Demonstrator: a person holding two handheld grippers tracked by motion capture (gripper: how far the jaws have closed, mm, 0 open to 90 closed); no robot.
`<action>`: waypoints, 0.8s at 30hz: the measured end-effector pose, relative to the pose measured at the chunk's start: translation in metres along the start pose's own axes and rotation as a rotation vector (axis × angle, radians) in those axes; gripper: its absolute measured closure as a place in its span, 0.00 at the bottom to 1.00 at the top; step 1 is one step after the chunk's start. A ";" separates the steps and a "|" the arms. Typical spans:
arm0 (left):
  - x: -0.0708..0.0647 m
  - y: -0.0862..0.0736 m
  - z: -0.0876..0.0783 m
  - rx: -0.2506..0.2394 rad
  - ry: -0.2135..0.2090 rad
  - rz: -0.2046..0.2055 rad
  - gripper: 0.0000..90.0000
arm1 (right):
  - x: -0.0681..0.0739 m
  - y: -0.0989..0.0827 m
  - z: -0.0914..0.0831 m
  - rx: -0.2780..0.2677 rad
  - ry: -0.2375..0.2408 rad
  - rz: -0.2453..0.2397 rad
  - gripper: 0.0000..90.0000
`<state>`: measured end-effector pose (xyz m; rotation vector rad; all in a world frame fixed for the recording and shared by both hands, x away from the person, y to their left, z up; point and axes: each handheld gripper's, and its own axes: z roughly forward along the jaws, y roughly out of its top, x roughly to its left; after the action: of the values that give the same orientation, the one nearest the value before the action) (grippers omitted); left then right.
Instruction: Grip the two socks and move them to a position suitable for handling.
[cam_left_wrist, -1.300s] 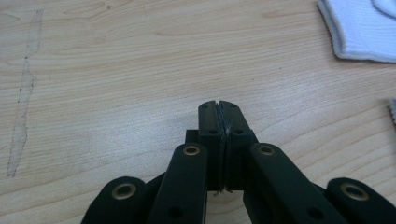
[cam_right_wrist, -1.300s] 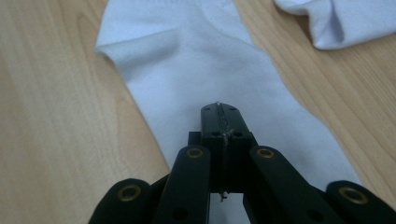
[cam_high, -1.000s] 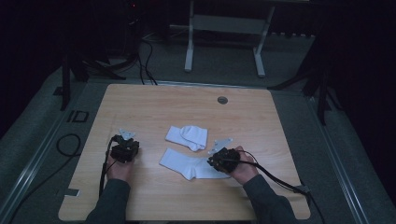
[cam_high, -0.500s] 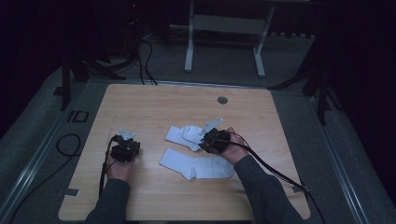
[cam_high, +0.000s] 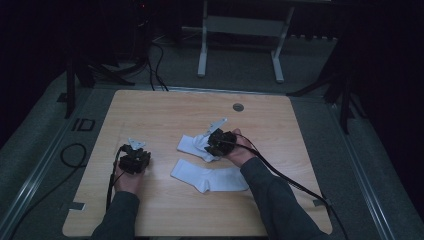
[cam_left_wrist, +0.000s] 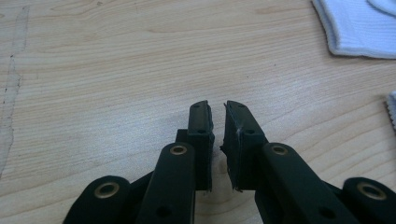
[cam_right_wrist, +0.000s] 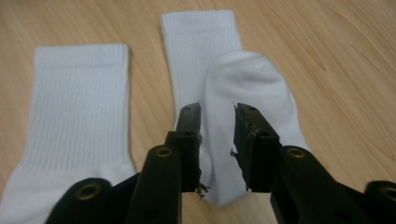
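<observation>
**Right fingers poised over the folded sock**

In the right gripper view, the folded sock (cam_right_wrist: 243, 93) lies straight ahead of the right gripper (cam_right_wrist: 217, 109), its long axis running up the frame in line with the fingers (cam_right_wrist: 189, 135). The toe is doubled back over the leg and sits between the two tips. The jaws have just been opening and stand parted, pressing nothing. The flat sock (cam_right_wrist: 77, 121) lies parallel at the left of that frame. In the high view the right gripper (cam_high: 212, 131) hovers at the bench (cam_high: 165, 107) centre over the folded sock (cam_high: 192, 145). The left gripper (cam_high: 134, 147) rests lower left, well apart, its fingers (cam_left_wrist: 233, 135) nearly closed and empty. The right hand is plainly nearer.
</observation>
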<state>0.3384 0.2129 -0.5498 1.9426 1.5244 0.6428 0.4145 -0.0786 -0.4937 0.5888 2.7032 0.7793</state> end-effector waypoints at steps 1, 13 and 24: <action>0.000 0.000 0.000 -0.001 0.000 0.000 0.90 | 0.000 0.003 0.003 0.006 -0.006 -0.006 0.77; 0.000 0.000 0.001 -0.002 0.001 -0.001 0.90 | -0.010 0.027 0.039 0.021 -0.013 0.037 0.64; 0.000 0.000 0.002 0.003 0.000 0.005 0.90 | -0.015 0.030 0.060 0.072 -0.010 0.072 0.60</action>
<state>0.3394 0.2127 -0.5509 1.9493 1.5217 0.6431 0.4583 -0.0357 -0.5243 0.7079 2.7236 0.6973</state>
